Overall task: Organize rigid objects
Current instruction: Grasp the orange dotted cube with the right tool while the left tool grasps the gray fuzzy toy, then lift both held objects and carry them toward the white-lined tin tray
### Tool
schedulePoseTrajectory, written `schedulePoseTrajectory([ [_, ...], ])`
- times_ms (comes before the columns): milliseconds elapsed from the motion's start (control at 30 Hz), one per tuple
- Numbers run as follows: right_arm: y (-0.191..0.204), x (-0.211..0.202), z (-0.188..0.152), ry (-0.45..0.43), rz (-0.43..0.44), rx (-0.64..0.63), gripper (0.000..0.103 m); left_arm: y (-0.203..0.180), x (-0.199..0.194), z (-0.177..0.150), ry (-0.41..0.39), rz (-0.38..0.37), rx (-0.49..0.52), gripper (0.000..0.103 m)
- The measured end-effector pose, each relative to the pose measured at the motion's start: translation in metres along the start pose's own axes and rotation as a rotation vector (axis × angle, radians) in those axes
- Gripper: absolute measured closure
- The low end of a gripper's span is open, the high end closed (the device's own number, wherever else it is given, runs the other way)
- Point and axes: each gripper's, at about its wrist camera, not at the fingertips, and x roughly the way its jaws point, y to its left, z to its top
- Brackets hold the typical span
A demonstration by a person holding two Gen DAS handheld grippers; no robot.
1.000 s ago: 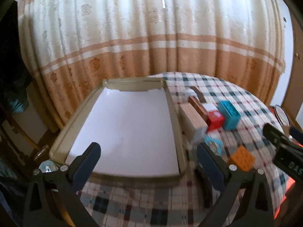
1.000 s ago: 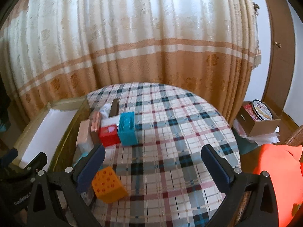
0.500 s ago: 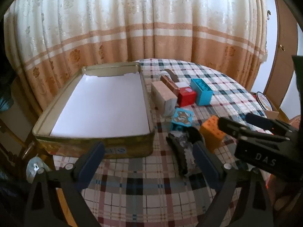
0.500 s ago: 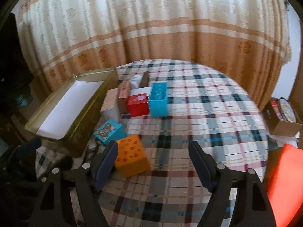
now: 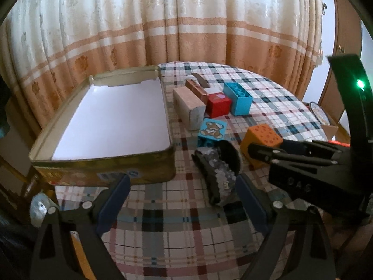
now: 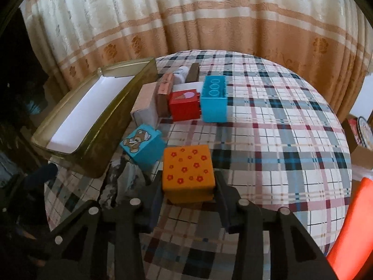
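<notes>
Your right claw [image 6: 188,194] has just been closing, and its two sides now sit right against the sides of the orange block [image 6: 188,169]. The block is still down on the bench [image 6: 268,126], near the front edge, with the blue bear block [image 6: 141,145] just beside it.

Be careful here. The claw only holds the near, low part of the block, so the block could tip or slip out when you lift it. If you swing it toward the tin box [image 5: 105,161], it might bump the bear block or the black sparkly hair clip [image 5: 218,170] lying between them.

The orange block is a chunky plastic cube with little red flowers on top. It looks hard and smooth, so it could slide in a loose grip.

Your left claw [image 5: 183,197] is wide open and holds nothing. It hangs over the bench, in front of the tin box. The box is open, with a white bottom and nothing in it yet.
</notes>
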Motion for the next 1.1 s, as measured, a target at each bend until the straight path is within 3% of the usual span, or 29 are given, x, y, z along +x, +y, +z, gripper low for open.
schedulePoseTrajectory([
  [300,-0.035,-0.019,-0.002,-0.037,-0.052,0.112,0.061,-0.023,0.024,0.012,0.054,-0.011,-0.006,0.010],
  [433,-0.042,-0.022,-0.005,-0.043,-0.066,0.132,0.061,-0.040,0.038,0.009,0.114,-0.014,0.036,0.026],
  [533,-0.044,-0.023,-0.006,-0.045,-0.072,0.135,0.061,-0.047,0.043,0.003,0.127,0.018,0.077,0.026],
  [600,-0.046,-0.024,-0.006,-0.049,-0.076,0.139,0.061,-0.042,0.045,0.003,0.121,0.016,0.039,0.025],
  [700,-0.046,-0.023,-0.007,-0.049,-0.078,0.144,0.061,-0.039,0.051,0.007,0.134,-0.013,-0.002,0.027],
  [833,-0.046,-0.025,-0.007,-0.051,-0.083,0.145,0.060,-0.045,0.050,0.006,0.108,-0.041,0.028,0.045],
  [933,-0.047,-0.028,-0.008,-0.057,-0.099,0.147,0.060,-0.046,0.047,0.004,0.087,-0.063,0.050,0.053],
  [1100,-0.047,-0.034,-0.010,-0.077,-0.127,0.173,0.061,-0.041,0.041,0.000,0.072,-0.123,0.053,0.054],
])
